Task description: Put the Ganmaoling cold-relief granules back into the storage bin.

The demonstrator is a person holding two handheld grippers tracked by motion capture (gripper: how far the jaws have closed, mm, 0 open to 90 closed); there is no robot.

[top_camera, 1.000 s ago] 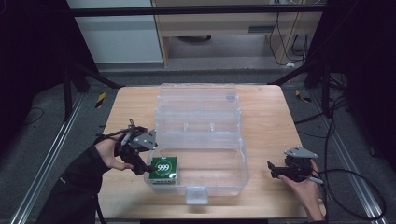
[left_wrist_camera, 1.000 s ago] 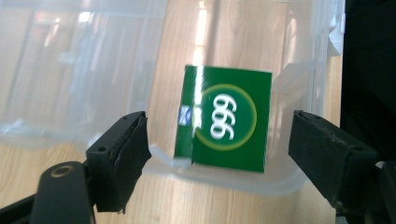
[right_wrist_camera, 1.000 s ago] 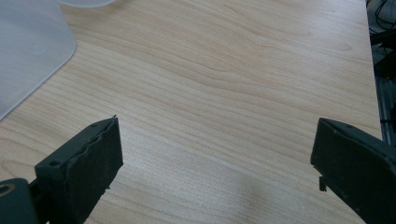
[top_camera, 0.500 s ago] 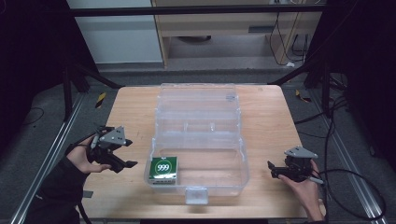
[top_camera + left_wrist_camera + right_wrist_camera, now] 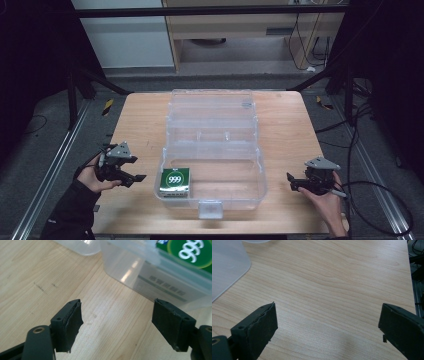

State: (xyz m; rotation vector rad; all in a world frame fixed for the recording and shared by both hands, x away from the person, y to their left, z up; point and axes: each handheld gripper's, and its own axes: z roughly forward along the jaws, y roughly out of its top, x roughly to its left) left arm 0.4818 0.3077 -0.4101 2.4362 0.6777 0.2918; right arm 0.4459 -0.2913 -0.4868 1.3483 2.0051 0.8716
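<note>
Now left gripper (image 5: 131, 175) low beside box (image 5: 212, 150), fingers (image 5: 68, 325) apart, empty.

L gripper (image 5: 134, 176) & R gripper (image 5: 292, 181): both jaws apart, empty, held low.

My table (image 5: 280, 115) is a light wooden top with visible grain and a few small dark scuffs. A clear plastic organiser box (image 5: 212, 140) sits directly on it at the centre, lid open toward twelve o'clock. The wood at three and nine o'clock is bare.
</note>
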